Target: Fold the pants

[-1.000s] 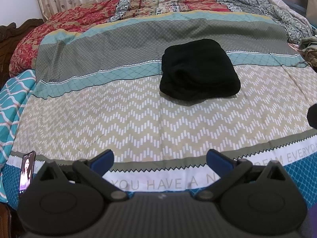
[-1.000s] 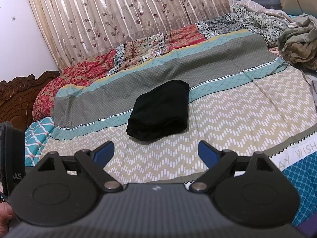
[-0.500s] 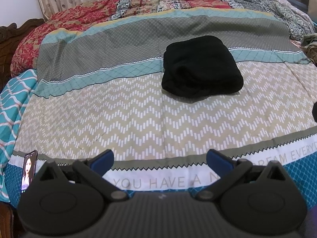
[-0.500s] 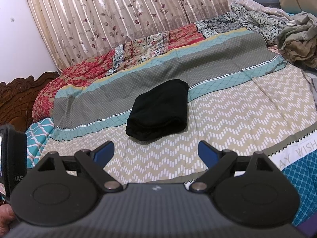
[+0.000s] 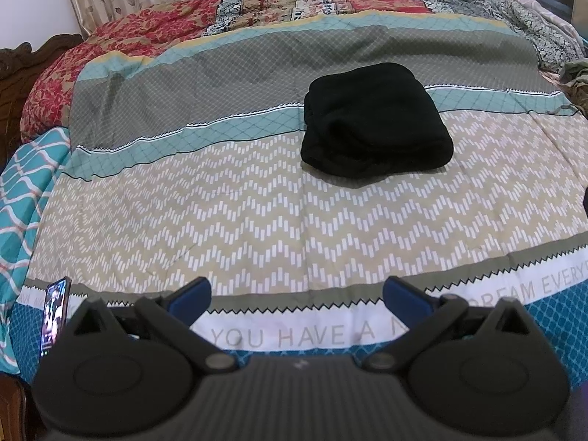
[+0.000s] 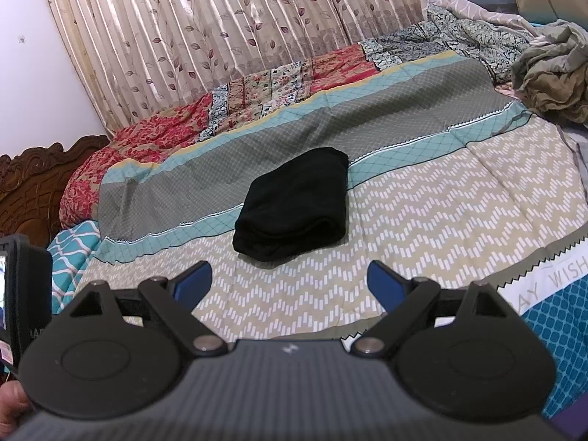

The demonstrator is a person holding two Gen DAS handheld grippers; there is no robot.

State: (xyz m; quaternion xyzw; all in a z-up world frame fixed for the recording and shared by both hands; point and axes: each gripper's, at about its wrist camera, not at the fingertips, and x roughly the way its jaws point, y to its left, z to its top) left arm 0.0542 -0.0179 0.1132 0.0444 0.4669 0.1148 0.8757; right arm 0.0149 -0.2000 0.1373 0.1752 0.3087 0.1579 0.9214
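Note:
The black pants [image 5: 375, 121] lie folded into a compact bundle on the patterned bedspread [image 5: 257, 213], near the middle of the bed. The right wrist view shows the same bundle [image 6: 294, 204] from the side, with its stacked layers facing me. My left gripper [image 5: 296, 292] hovers over the near edge of the bed, well short of the pants, open with nothing between its blue pads. My right gripper [image 6: 290, 279] is also open and empty, a short way in front of the bundle.
A phone [image 5: 55, 312] with a lit screen stands at the bed's near left corner. Crumpled olive clothing [image 6: 551, 73] is heaped at the far right. A red floral quilt [image 6: 154, 136] and a carved wooden headboard [image 6: 33, 187] lie to the left, curtains [image 6: 220, 29] behind.

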